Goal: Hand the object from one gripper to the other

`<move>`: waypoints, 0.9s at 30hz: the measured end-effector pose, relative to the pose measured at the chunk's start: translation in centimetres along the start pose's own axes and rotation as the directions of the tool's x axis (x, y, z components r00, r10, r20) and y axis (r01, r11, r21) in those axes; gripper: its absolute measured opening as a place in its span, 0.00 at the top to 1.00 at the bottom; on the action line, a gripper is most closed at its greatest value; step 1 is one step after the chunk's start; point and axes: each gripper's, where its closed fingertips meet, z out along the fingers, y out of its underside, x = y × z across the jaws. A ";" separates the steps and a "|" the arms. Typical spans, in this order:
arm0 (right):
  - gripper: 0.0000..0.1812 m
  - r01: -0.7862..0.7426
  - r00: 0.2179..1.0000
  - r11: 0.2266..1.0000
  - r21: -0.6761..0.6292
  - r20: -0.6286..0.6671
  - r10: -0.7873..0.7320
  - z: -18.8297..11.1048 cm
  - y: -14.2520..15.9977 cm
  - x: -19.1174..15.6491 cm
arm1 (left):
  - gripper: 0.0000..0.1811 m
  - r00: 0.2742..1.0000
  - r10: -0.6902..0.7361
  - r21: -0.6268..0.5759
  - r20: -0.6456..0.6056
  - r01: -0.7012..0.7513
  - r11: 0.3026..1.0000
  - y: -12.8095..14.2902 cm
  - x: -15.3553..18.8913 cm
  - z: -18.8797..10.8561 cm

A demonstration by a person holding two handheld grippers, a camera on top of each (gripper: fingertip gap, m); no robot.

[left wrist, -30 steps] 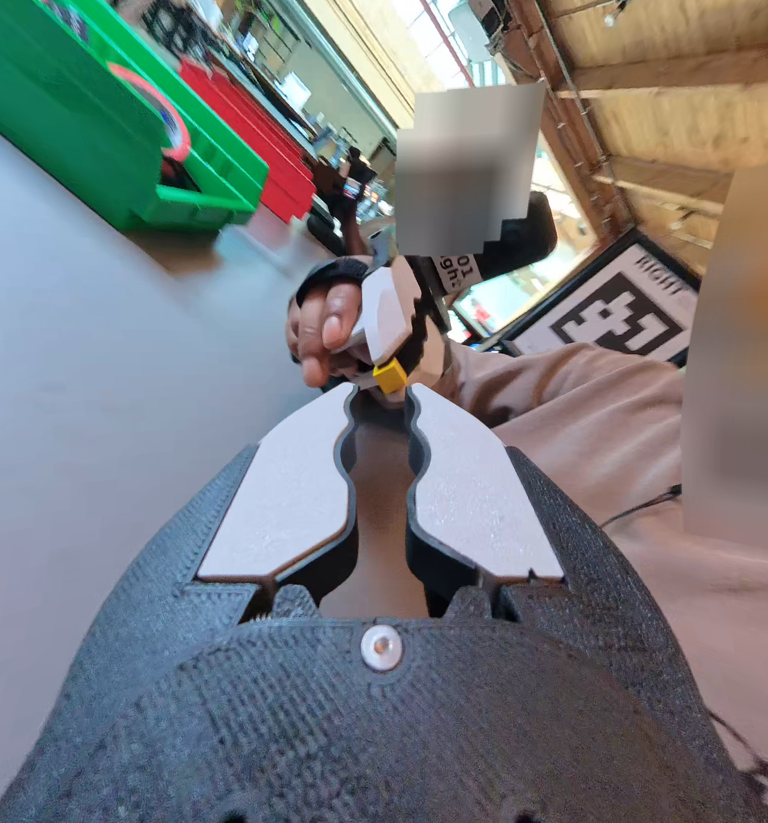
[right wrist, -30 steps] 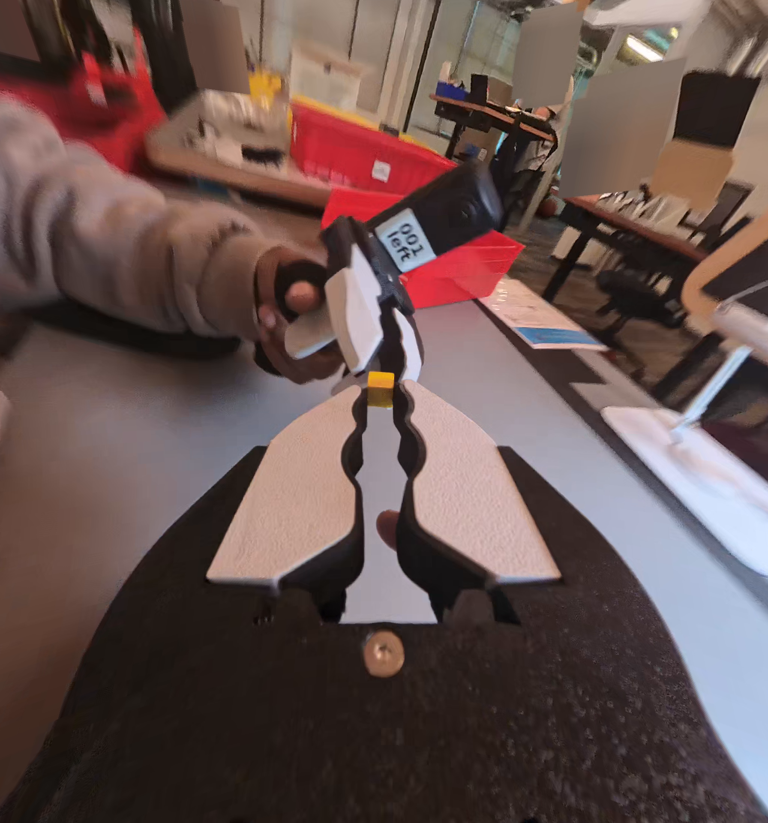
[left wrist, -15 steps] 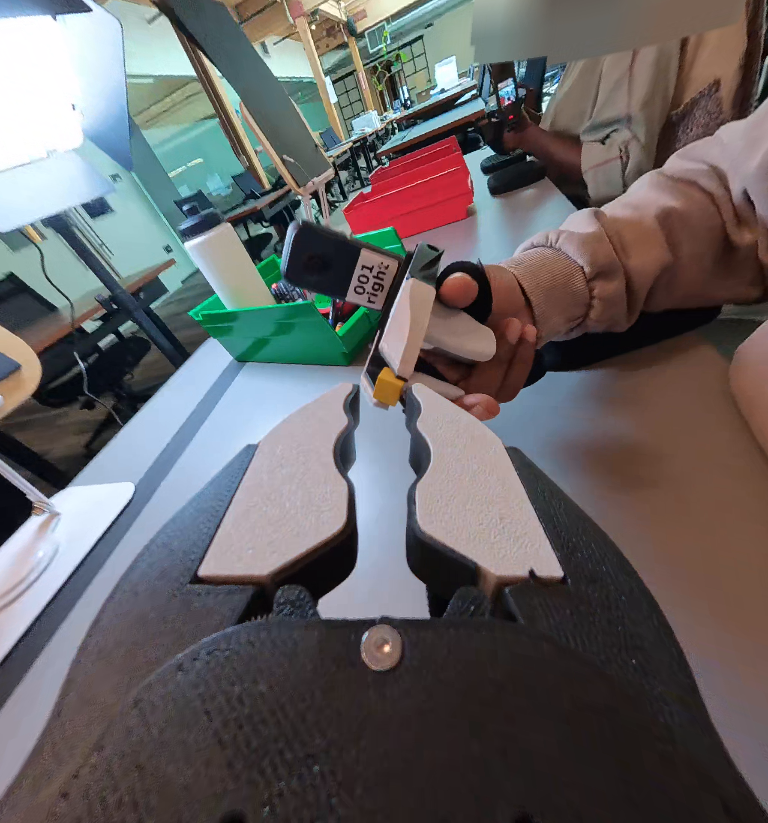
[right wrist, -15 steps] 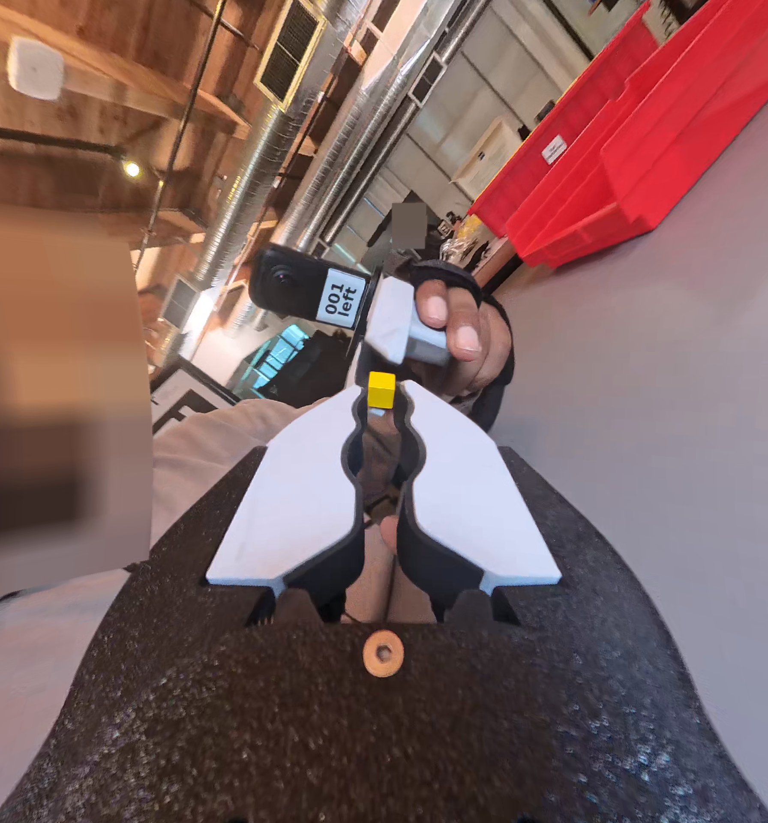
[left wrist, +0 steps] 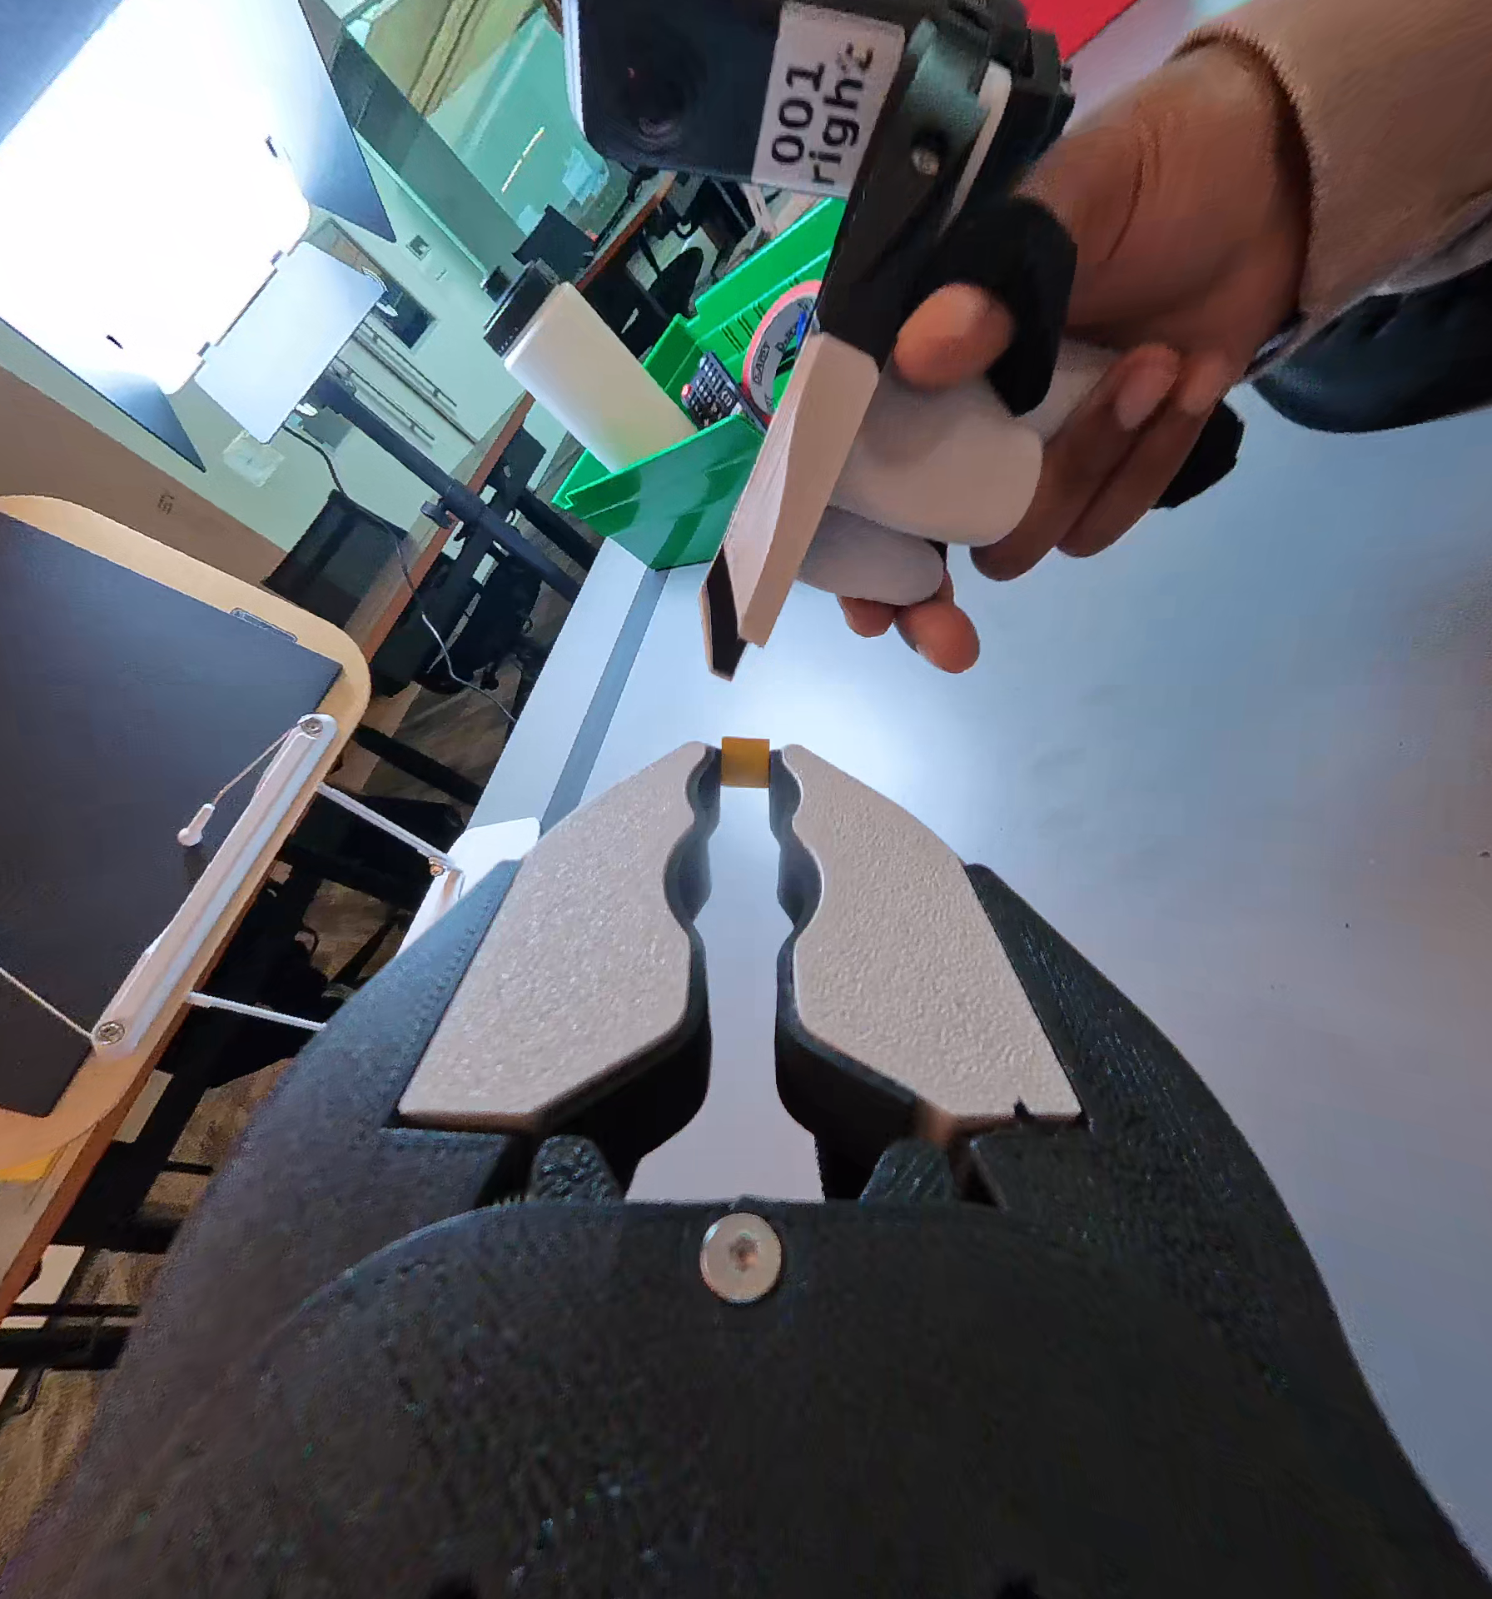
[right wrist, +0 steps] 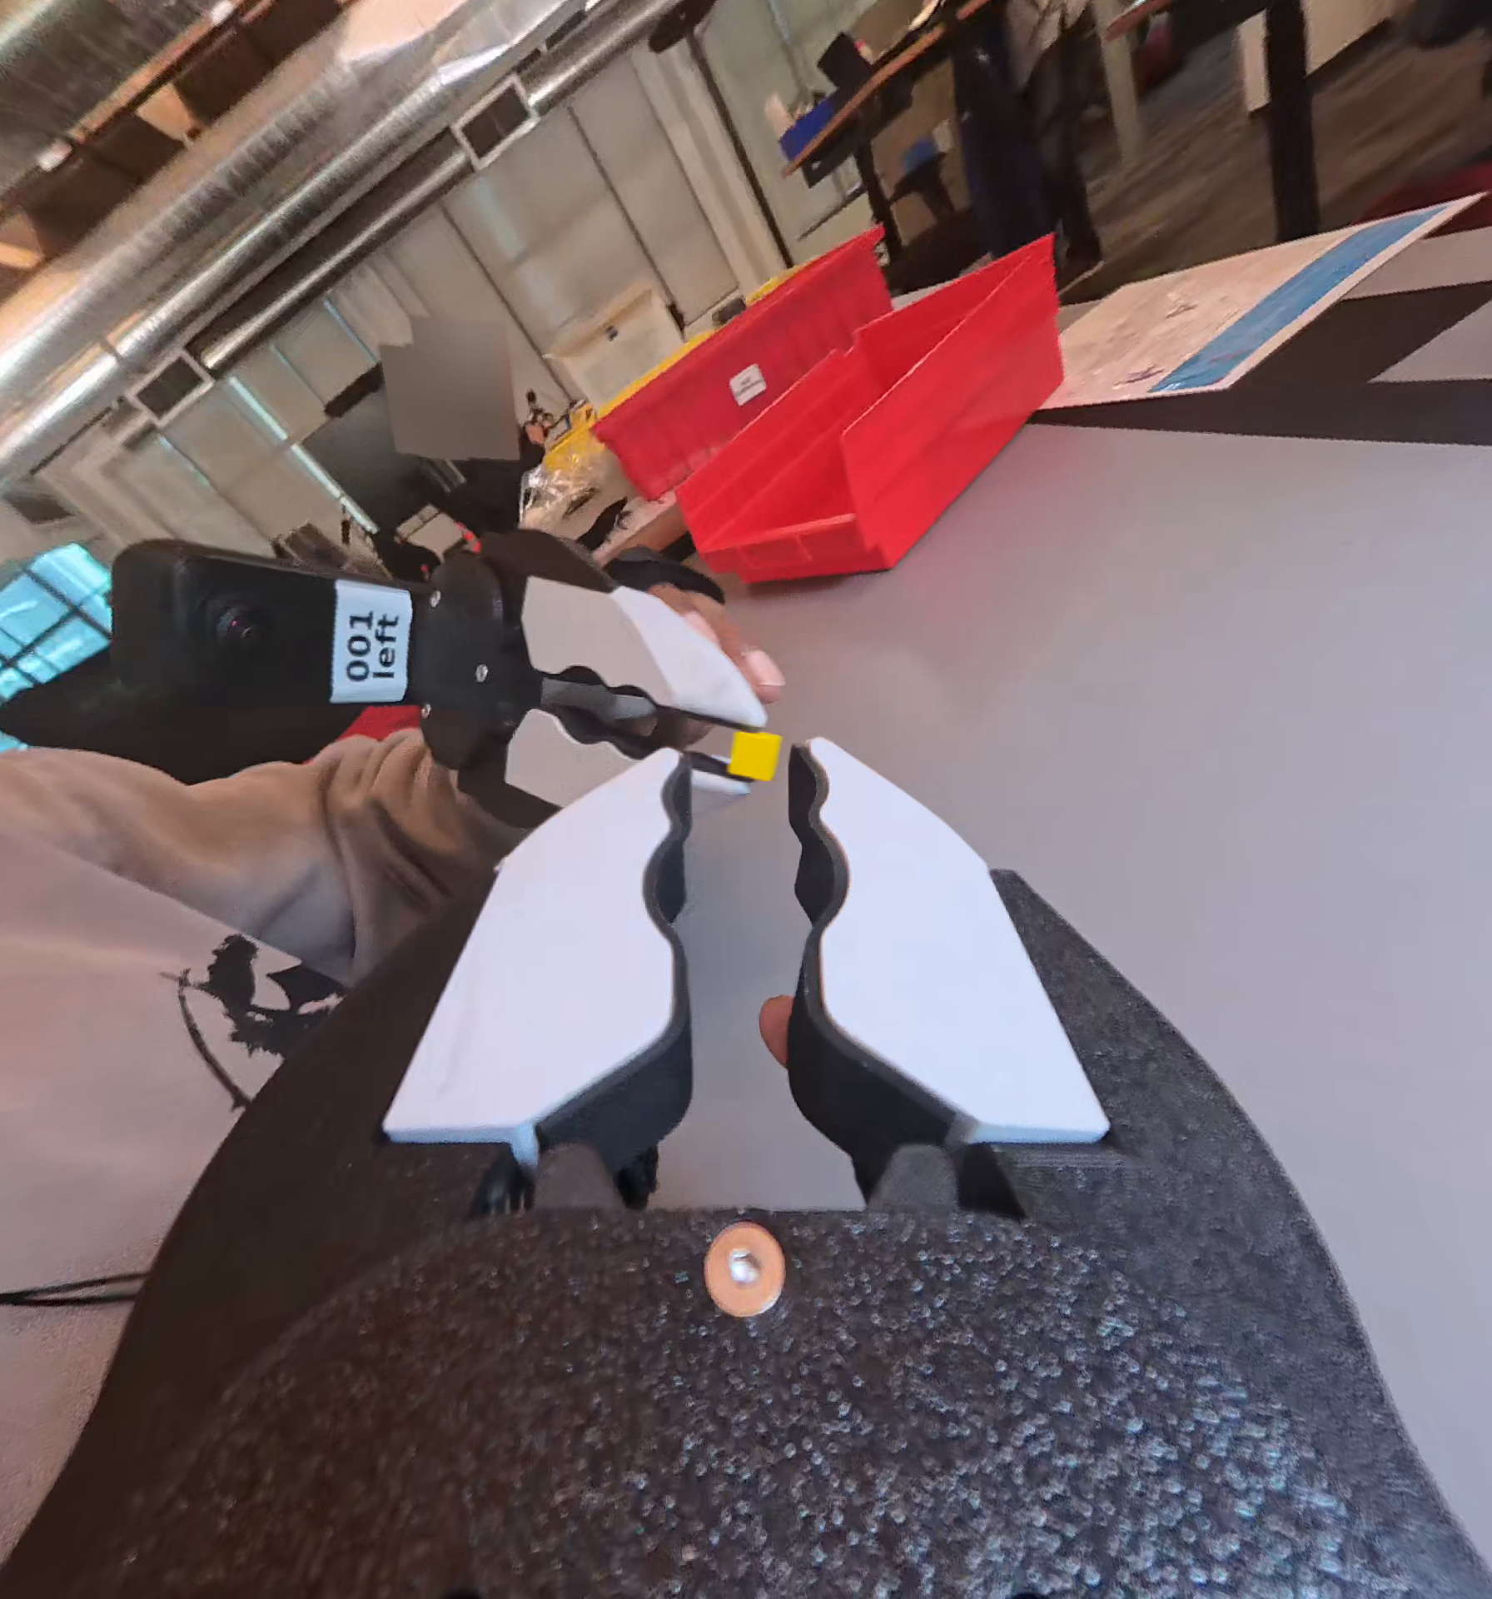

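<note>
Since half a second ago, the yellow cube (left wrist: 744, 761) has changed owners: then it sat in the right gripper's tips, now we see it pinched between the very tips of our left gripper (left wrist: 744, 766), jaws closed on it. From the right wrist view the same cube (right wrist: 755, 754) juts from the end of the left gripper (right wrist: 729, 748), which lies crosswise, coming in from our left. Our right gripper (right wrist: 738, 761) has its jaws apart and empty, with the cube just ahead of the gap between the tips and touching neither. In the left view the right gripper hangs edge-on above and beyond the cube, clear of it. We judge the handover done, so the next move is simply backing the right gripper straight away. Beyond lie the grey table (right wrist: 1244, 692), red bins (right wrist: 941, 433) and a green bin (left wrist: 673, 493)
</note>
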 end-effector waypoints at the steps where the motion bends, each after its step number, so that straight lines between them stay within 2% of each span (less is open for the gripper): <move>1: 0.87 0.004 1.000 1.000 -0.023 0.002 -0.004 0.3 0.4 -0.3 | 0.94 1.000 0.010 -0.006 -0.004 -0.010 1.000 0.0 0.2 0.1; 4: 0.87 -0.032 0.999 0.997 -0.067 -0.005 0.032 1.0 1.7 -0.1 | 0.94 0.998 0.060 -0.010 -0.007 -0.060 0.998 -0.2 0.8 0.2; 8: 0.94 -0.147 0.982 0.987 -0.060 0.114 0.153 1.0 1.7 -0.6 | 0.94 0.996 0.084 0.031 -0.016 -0.083 0.996 -1.0 1.2 -0.1; 12: 0.94 -0.272 0.895 0.960 -0.065 0.349 0.277 0.4 0.9 -2.9 | 0.94 0.996 -0.018 0.208 -0.090 0.037 0.977 -3.2 1.3 -1.3; 15: 0.94 -0.313 0.797 0.949 -0.044 0.532 0.287 -0.7 -0.4 -5.3 | 0.87 0.974 -0.101 0.327 -0.202 0.165 0.931 -4.8 1.5 -2.6; 18: 0.94 -0.275 0.759 0.960 -0.056 0.601 0.253 -1.3 -0.3 -6.8 | 0.85 0.968 -0.093 0.386 -0.233 0.180 0.905 -6.0 1.7 -3.3; 20: 0.94 -0.270 0.705 0.959 -0.082 0.661 0.255 -1.6 0.0 -8.0 | 0.86 0.972 -0.061 0.393 -0.226 0.149 0.907 -6.4 2.2 -3.4; 27: 0.94 -0.292 0.648 0.944 -0.153 0.694 0.313 -1.2 1.1 -8.7 | 0.94 0.974 -0.006 0.425 -0.225 0.104 0.899 -7.7 3.2 -4.1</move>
